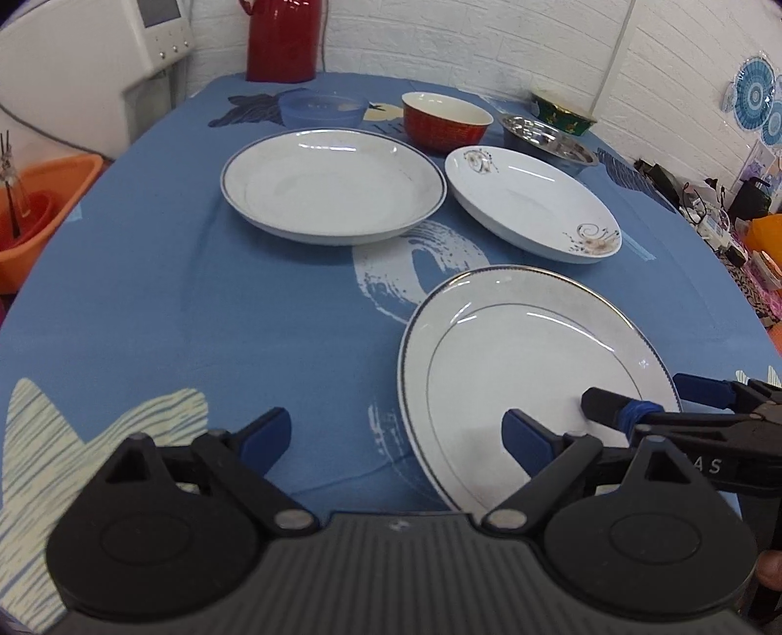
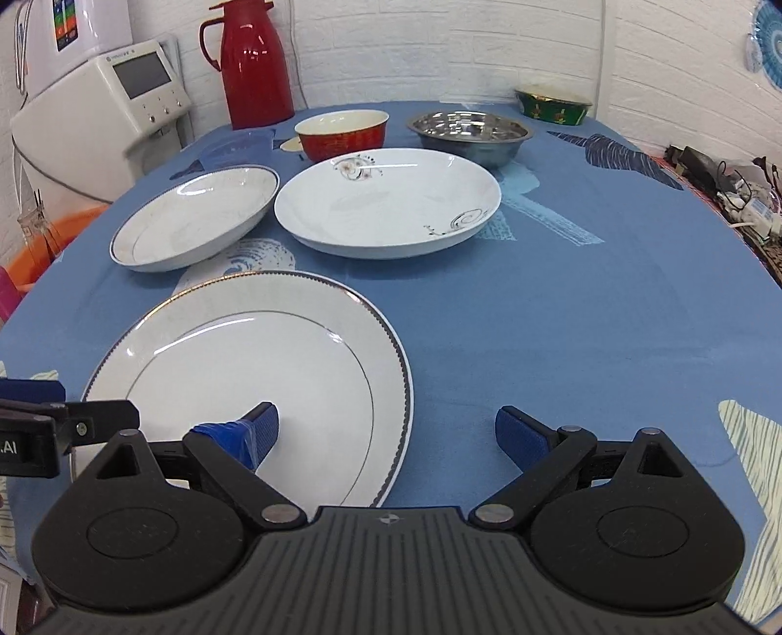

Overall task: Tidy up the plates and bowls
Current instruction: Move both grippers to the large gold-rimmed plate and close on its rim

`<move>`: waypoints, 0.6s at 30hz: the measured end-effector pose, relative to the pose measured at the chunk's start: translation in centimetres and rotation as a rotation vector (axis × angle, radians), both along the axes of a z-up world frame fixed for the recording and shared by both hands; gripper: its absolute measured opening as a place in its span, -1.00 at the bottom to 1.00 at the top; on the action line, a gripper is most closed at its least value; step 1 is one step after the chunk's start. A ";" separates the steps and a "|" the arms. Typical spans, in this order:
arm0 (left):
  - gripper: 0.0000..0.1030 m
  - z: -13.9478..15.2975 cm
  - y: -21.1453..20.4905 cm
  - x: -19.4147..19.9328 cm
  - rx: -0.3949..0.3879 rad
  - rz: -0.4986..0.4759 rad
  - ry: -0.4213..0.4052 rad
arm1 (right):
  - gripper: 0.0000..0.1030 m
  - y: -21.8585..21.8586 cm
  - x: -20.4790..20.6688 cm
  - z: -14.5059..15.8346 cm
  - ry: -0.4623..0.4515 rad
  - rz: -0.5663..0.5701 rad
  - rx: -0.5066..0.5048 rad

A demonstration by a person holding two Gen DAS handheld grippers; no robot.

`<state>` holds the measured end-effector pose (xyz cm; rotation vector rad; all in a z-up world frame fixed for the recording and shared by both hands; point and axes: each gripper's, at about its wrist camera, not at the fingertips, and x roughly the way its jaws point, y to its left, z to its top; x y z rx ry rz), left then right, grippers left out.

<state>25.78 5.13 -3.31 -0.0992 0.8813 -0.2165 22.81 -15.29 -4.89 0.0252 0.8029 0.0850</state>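
A flat white plate (image 1: pixel 532 351) (image 2: pixel 254 361) with a dotted rim lies nearest on the blue tablecloth. Behind it sit a deep blue-rimmed plate (image 1: pixel 332 185) (image 2: pixel 195 220) and a floral plate (image 1: pixel 532 205) (image 2: pixel 391 205). Further back are a red bowl (image 1: pixel 445 122) (image 2: pixel 342 134), a steel bowl (image 1: pixel 547 141) (image 2: pixel 469 134), a green bowl (image 1: pixel 562 112) (image 2: pixel 552 105) and a pale blue bowl (image 1: pixel 322 110). My left gripper (image 1: pixel 396 439) is open, its right finger over the flat plate's near-left edge. My right gripper (image 2: pixel 391 434) (image 1: pixel 645 398) is open and straddles that plate's right rim.
A red thermos (image 1: pixel 281 39) (image 2: pixel 254 63) stands at the table's far left by the white brick wall. A white appliance (image 2: pixel 97 112) and an orange basin (image 1: pixel 34 210) sit off the left edge. Cables and clutter (image 2: pixel 733 195) lie past the right edge.
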 end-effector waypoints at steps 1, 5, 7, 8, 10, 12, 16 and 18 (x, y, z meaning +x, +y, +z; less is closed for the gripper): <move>0.76 -0.2 -0.2 0.3 -0.003 -0.016 0.005 | 0.62 0.0 0.2 -0.2 0.006 0.007 0.011; 0.67 -0.5 -0.8 0.6 0.009 -0.061 0.000 | 0.66 0.0 0.3 -0.2 -0.002 0.026 0.019; 0.64 -0.5 -1.1 0.6 0.027 -0.074 -0.008 | 0.66 0.0 0.0 -0.5 -0.041 0.034 0.018; 0.54 -0.5 -1.2 0.5 0.034 -0.087 -0.015 | 0.66 -0.1 -0.1 -0.6 -0.054 0.041 0.018; 0.52 -0.6 -1.6 0.4 0.047 -0.108 -0.025 | 0.66 -0.1 0.0 -0.4 -0.045 0.058 0.012; 0.49 -0.7 -1.8 0.3 0.048 -0.118 -0.036 | 0.65 -0.1 0.3 -0.2 -0.028 0.073 0.010; 0.47 -0.6 -1.7 0.5 0.040 -0.121 -0.031 | 0.65 -0.2 0.6 -0.3 -0.035 0.107 0.015; 0.46 -0.5 -1.9 0.6 0.053 -0.127 -0.026 | 0.59 -0.3 0.8 -0.2 -0.029 0.132 0.012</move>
